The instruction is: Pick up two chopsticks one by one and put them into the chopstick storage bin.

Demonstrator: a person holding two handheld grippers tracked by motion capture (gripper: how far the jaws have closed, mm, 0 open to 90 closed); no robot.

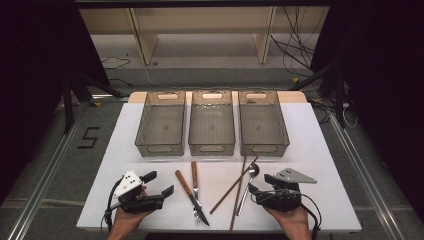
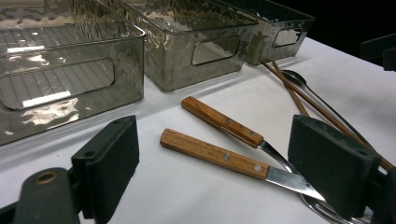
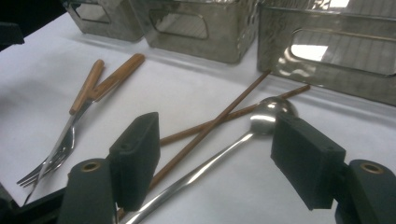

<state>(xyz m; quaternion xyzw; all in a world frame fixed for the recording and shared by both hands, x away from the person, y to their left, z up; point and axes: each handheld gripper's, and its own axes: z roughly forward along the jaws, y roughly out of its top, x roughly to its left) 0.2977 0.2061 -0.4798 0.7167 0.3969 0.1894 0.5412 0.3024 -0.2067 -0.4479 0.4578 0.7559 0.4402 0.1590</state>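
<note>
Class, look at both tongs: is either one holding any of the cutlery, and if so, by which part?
Nothing is held. The left tongs and right tongs are both open above the table; the knife, fork, spoon and chopsticks lie loose.

Lit from overhead: white table top (image 1: 320,150) bright, surroundings near black w/ heavy vignetting at both sides in high view. Shadows soft, short. High view low-res, slightly soft. Glare patches on clear bins (image 2: 56,79) in both gripper views. Spoon (image 3: 268,114) shows specular highlights. Nearest jaws slightly out of focus; mild wide-angle stretch at edges.
</note>
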